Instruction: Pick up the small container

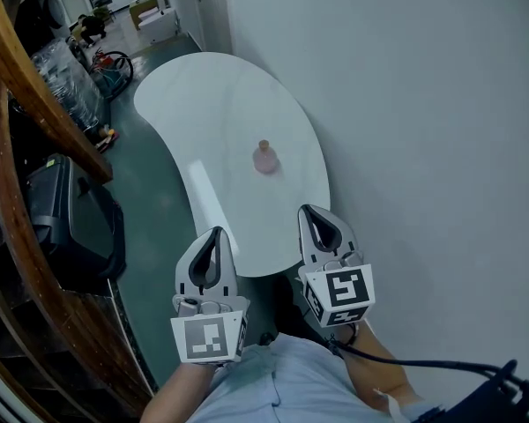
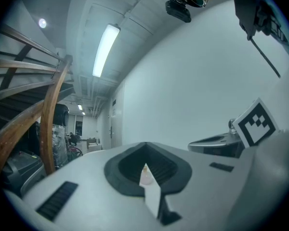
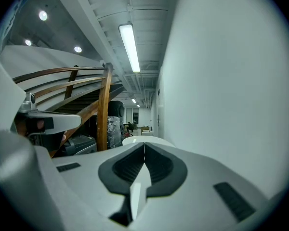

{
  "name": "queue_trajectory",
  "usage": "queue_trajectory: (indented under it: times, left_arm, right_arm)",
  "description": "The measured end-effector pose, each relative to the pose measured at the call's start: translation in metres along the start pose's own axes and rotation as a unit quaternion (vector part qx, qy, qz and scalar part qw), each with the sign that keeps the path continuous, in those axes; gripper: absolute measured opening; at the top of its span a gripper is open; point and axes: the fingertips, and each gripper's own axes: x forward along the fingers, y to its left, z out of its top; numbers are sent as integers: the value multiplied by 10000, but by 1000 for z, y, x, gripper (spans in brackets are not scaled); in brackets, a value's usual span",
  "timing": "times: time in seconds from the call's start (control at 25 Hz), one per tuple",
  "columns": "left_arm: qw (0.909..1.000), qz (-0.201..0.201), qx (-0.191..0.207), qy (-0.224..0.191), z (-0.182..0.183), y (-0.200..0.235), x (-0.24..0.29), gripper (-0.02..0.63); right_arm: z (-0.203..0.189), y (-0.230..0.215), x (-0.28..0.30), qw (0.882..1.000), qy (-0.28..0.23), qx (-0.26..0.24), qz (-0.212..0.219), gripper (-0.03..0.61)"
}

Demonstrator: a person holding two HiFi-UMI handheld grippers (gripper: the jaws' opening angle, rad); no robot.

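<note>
The small container is a pale pink jar with a tan stopper. It stands alone near the middle of the white curved table. My left gripper hovers at the table's near edge, well short of the jar, jaws together and holding nothing. My right gripper sits beside it over the near right edge, also shut and empty. In the left gripper view the container shows as a small shape through the slit of the left gripper. The right gripper view shows the right gripper closed, with the table's far part beyond it.
A plain white wall runs along the table's right side. To the left are a curved wooden stair rail and a black machine on the floor. Wrapped goods and a bicycle stand past the table's far end. A black cable trails from the right gripper.
</note>
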Motion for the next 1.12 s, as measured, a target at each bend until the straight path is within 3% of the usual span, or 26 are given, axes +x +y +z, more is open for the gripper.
queue_trajectory:
  times: [0.4,0.56,0.76,0.96,1.12]
  left_arm:
    - [9992,1,383,79,15,-5,95,0]
    - [9993,201,281,170,19,-3,125,0]
    - [9987,447,78,226,14,6,147,-1]
    - [9975,561,374,198,12,13,161,0]
    - [9964,742,232,330,-2,20,165,0]
  right_arm:
    - [15,-56,74,9993,-152,279,199,2]
    - [23,-69,104,9982,-262,353,396,2]
    - [26,-74,137,9969,-298,344,642,2]
    - [28,-75,154,9946,-302,278,956,2]
    - [19,-69,162,9918,-233,192,1240,3]
